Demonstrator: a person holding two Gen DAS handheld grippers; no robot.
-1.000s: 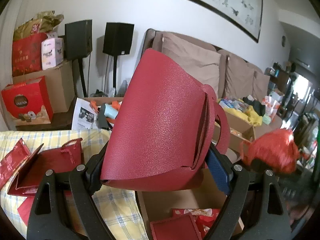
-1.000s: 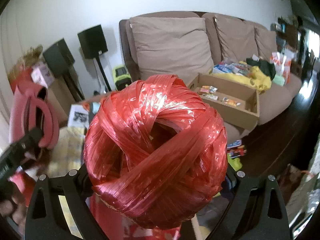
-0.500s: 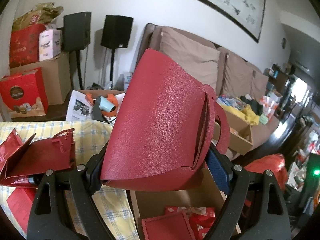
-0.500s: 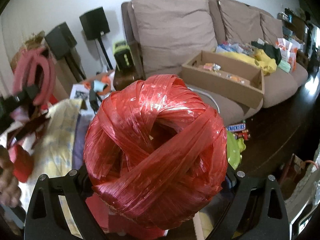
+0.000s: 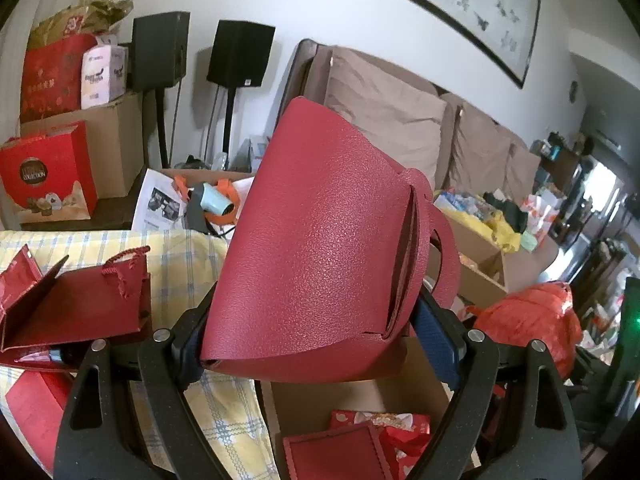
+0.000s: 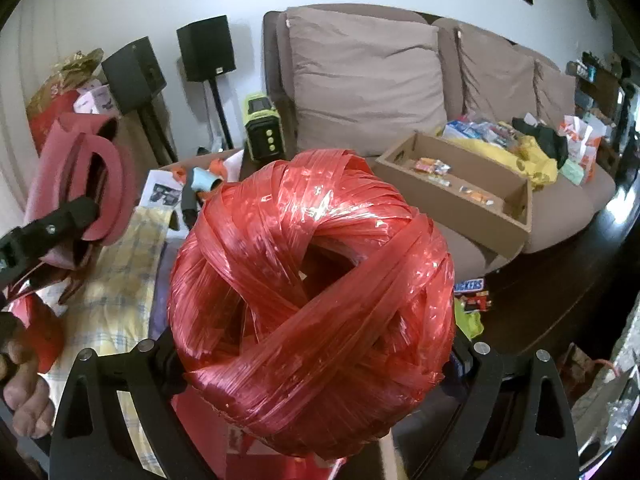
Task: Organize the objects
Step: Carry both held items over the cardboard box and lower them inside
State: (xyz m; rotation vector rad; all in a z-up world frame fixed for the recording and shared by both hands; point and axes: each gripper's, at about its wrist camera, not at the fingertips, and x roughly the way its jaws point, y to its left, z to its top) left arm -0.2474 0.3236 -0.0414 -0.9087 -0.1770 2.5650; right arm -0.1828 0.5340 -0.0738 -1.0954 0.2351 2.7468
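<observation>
My left gripper (image 5: 316,344) is shut on a dark red leather handbag (image 5: 320,240), gripped at its base and held up above an open cardboard box (image 5: 340,396). In the right wrist view the same handbag (image 6: 80,168) and left gripper (image 6: 52,232) show at the far left. My right gripper (image 6: 316,364) is shut on a large ball of shiny red plastic twine (image 6: 312,300), which fills the middle of its view. From the left wrist view that twine ball (image 5: 532,320) hangs at the right, beside the box.
The box holds red packets and a flat red pouch (image 5: 332,452). A red paper bag (image 5: 80,308) lies on the yellow checked cloth (image 5: 180,256). Behind are a brown sofa (image 6: 360,80) with a cardboard tray (image 6: 460,184), two black speakers, stacked boxes, and a hand (image 6: 24,380).
Both grips are unchanged. The right gripper with the twine ball dipped slightly and its view swung a little. The left gripper stayed nearly still with the handbag.
</observation>
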